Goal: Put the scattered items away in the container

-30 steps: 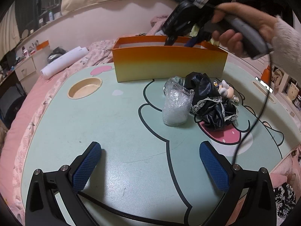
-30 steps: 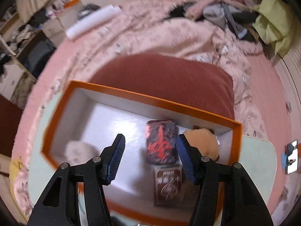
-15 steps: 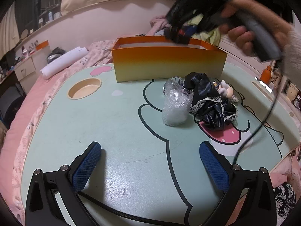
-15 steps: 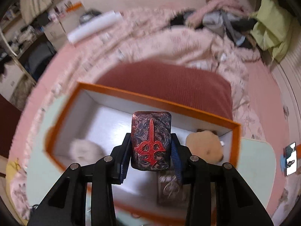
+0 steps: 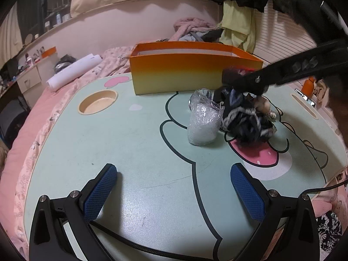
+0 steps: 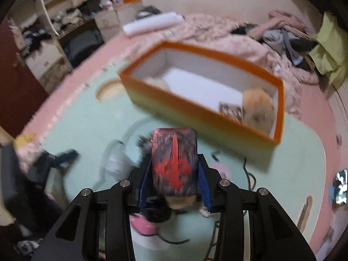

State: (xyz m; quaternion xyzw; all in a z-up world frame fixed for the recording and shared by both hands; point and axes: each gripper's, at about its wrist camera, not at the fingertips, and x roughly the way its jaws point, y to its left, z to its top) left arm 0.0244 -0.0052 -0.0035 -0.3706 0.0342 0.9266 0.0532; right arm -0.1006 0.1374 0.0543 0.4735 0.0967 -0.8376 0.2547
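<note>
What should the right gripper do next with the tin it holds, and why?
Probably carry the right gripper over the orange box's open top. The red-marked tin is clamped between its pads above the table, outside the box, and bare white floor shows inside.

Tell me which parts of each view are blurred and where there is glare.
Left wrist view: sharp on the mint-green cartoon table and crinkled clear plastic bag; the right gripper smears above the black frilly cloth; soft glare near the left gripper. Right wrist view: the orange cardboard box is motion-blurred; the dark tin with a red emblem is somewhat clearer.
</note>
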